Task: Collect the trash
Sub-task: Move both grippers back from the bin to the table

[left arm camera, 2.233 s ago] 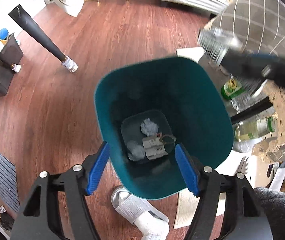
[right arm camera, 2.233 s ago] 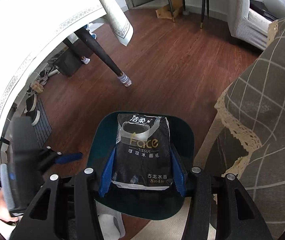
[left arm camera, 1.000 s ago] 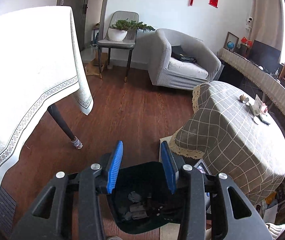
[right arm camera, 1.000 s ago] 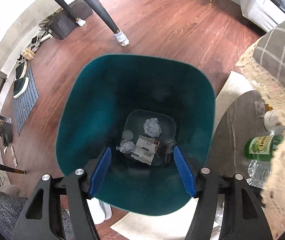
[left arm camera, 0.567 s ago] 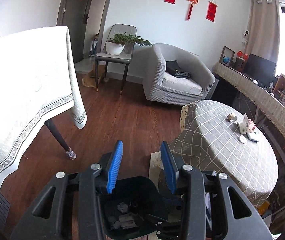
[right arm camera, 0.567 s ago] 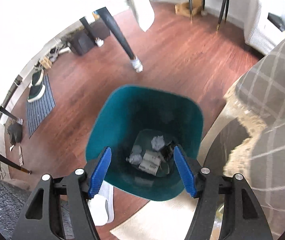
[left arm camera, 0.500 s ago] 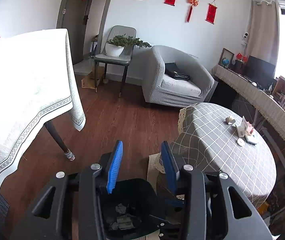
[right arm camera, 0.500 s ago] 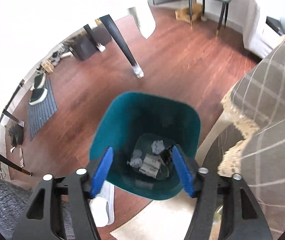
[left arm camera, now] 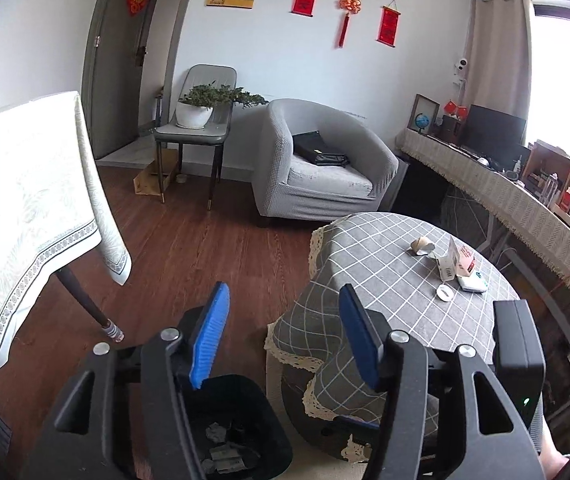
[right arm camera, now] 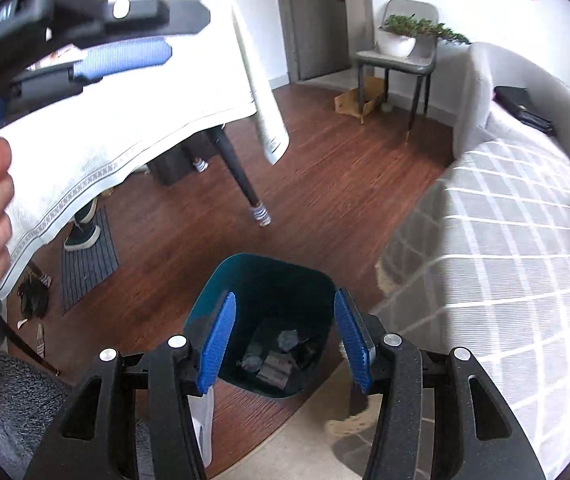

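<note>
The bin (right arm camera: pixel 221 292) looks like smooth teal plastic with a dull sheen, and crumpled paper (right arm camera: pixel 288 339) lies at its bottom. The floor (right arm camera: pixel 325 200) is glossy reddish-brown wood planking. A matt checked cloth (left arm camera: pixel 385 280) with a lace hem covers the round table. The right gripper (right arm camera: pixel 283 338) has ribbed blue pads (right arm camera: pixel 219 342) on grainy matt black plastic, with shiny metal screws.

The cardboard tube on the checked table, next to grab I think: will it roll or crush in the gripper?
The cardboard tube lies on its side on the checked table, so a nudge would probably roll it. It looks hollow and thin-walled, likely light and easy to crush. Both grippers are open and empty.
</note>
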`<action>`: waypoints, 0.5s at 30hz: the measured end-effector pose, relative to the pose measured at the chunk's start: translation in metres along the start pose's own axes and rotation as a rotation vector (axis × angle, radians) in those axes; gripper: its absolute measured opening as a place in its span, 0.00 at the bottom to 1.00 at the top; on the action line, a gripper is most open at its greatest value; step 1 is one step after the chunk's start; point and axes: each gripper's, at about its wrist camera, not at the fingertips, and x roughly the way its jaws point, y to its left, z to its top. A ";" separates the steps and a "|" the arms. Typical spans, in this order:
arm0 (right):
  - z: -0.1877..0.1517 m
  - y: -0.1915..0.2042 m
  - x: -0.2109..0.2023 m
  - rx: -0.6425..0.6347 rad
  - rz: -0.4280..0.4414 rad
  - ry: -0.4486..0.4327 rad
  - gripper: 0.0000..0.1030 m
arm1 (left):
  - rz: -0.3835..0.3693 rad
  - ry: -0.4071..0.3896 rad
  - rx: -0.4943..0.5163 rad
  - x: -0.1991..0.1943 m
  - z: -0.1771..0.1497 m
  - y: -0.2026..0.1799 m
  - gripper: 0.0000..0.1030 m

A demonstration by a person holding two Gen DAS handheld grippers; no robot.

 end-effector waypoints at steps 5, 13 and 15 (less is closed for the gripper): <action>0.000 -0.037 -0.024 0.043 -0.048 -0.045 0.51 | -0.035 0.010 0.042 0.017 0.004 -0.031 0.64; 0.001 -0.098 -0.050 0.102 -0.125 -0.080 0.51 | -0.073 0.037 0.086 0.056 0.008 -0.075 0.70; -0.002 -0.117 -0.058 0.114 -0.144 -0.086 0.51 | -0.085 0.043 0.093 0.066 0.009 -0.086 0.71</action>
